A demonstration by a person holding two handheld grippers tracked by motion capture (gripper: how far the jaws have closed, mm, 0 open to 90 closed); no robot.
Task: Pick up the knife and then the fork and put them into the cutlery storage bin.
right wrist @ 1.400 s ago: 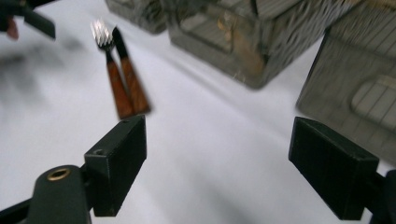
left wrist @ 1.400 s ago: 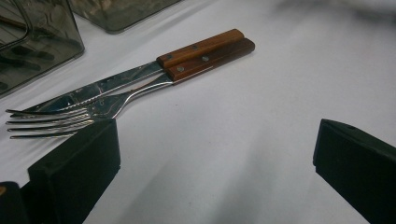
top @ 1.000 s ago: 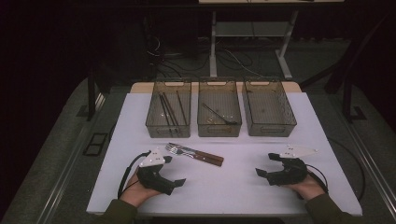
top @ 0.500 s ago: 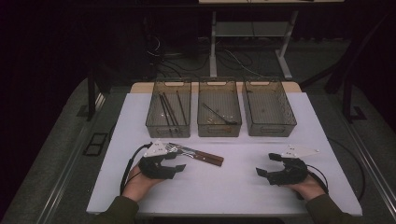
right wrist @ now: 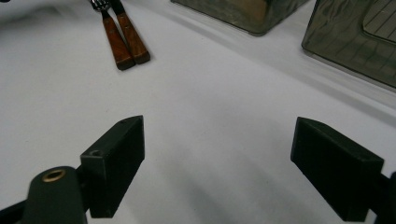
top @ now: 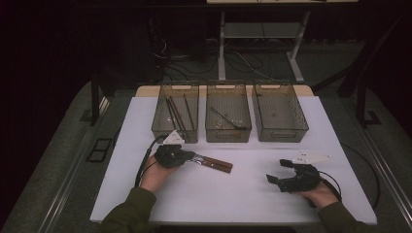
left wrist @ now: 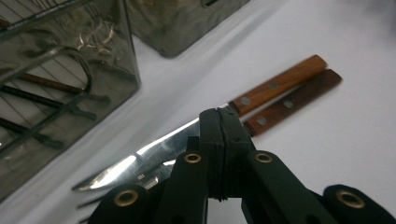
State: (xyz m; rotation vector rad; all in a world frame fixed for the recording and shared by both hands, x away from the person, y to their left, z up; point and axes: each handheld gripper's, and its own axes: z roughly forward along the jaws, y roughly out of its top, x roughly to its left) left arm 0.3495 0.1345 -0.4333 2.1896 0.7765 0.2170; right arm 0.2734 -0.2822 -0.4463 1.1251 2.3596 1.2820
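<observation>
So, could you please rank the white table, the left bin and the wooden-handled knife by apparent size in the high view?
1. white table
2. left bin
3. wooden-handled knife, clearly smallest

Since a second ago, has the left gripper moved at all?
Yes. The left gripper has slid forward toward the left bin, onto the knife and fork, its jaws just closing.

Two wooden-handled utensils, a knife (left wrist: 154, 151) and fork (left wrist: 289, 102), lie flat side by side on the white table (top: 243, 194).
</observation>
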